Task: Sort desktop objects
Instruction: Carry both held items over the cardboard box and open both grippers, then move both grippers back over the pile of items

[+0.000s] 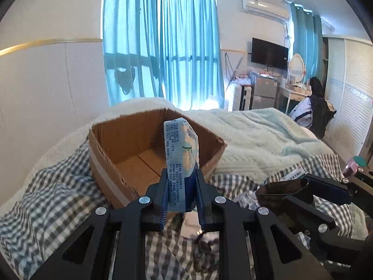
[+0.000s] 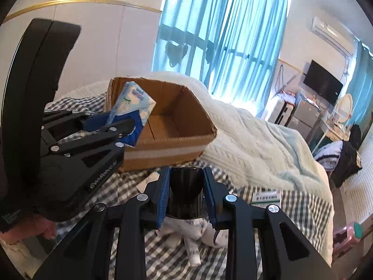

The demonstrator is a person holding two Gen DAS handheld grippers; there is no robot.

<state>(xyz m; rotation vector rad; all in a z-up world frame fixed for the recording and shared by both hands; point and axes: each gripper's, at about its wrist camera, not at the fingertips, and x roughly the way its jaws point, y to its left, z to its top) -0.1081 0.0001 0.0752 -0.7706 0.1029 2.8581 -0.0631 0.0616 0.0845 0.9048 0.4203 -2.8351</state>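
My left gripper (image 1: 181,175) is shut on a pale blue tissue pack (image 1: 180,149), which stands upright between the blue pads, in front of an open cardboard box (image 1: 130,149) on the bed. The right wrist view shows the same pack (image 2: 135,103) held at the near left corner of the box (image 2: 177,119). My right gripper (image 2: 186,175) is shut on a glossy black cup (image 2: 185,193), mouth facing forward, held above the checked sheet just before the box. In the left wrist view that cup (image 1: 282,186) shows at the lower right. The box floor looks bare.
A checked sheet (image 2: 139,252) covers the near bed, with a white tube (image 2: 193,254), a green-and-white medicine box (image 2: 267,197) and a pink bottle (image 2: 347,233) on it. A white knitted blanket (image 2: 268,144) lies behind the box. Wall to the left, furniture far right.
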